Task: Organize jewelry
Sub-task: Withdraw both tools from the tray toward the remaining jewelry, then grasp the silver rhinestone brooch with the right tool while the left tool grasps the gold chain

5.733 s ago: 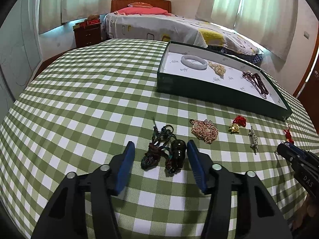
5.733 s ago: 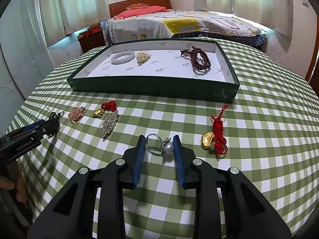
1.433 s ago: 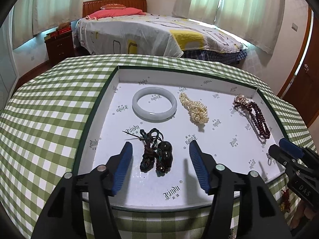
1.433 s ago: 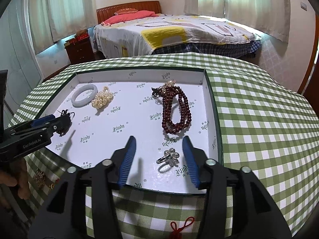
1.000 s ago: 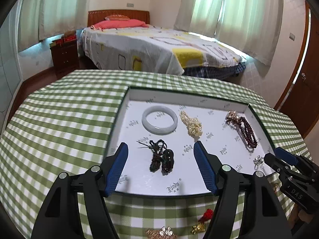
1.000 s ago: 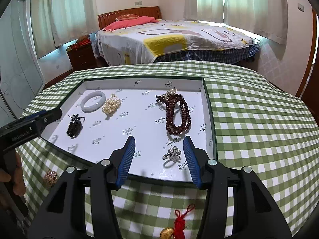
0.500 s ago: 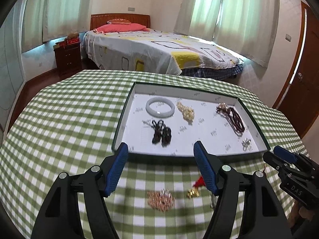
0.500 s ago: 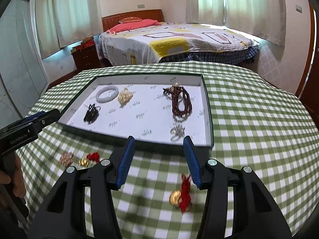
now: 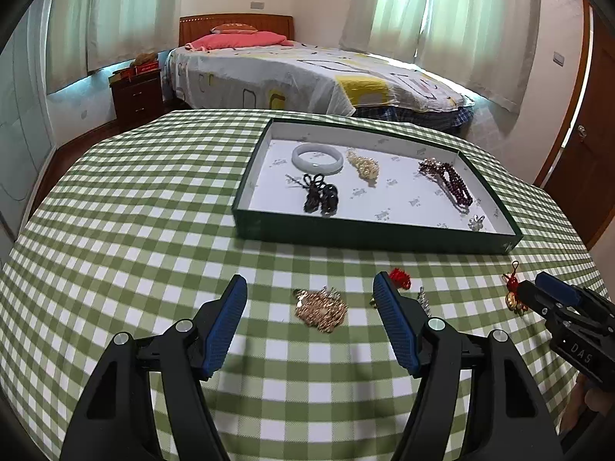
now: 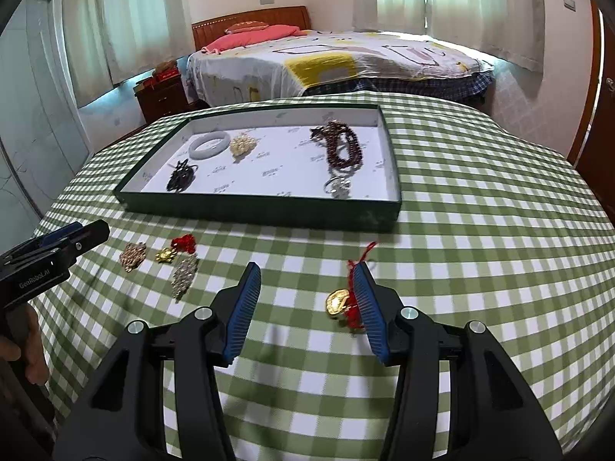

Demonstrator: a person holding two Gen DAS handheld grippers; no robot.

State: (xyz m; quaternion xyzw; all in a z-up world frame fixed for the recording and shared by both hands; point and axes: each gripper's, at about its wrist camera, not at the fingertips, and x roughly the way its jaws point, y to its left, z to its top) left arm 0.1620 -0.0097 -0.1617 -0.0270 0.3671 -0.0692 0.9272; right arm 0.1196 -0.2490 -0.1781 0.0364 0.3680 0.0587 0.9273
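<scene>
Both grippers have pulled back from the tray [image 9: 369,230] to the near tablecloth [image 9: 134,211]. Left gripper [image 9: 309,303] released, empty, gold brooch [image 9: 321,309] lying between its fingers. Right gripper [image 10: 305,288] released, empty, gold charm with red cord [image 10: 340,303] beside its right finger.

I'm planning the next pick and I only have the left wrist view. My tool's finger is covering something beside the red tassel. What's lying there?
Observer: A silver brooch, lying flat just nearer than the small gold charm.
Operator: Is the right tool open?
Observer: Yes, the right tool is open and holds nothing.
Operator: What's nearest to it?
Observer: The gold ingot charm, lying within the gap, close to its right-hand finger.
</scene>
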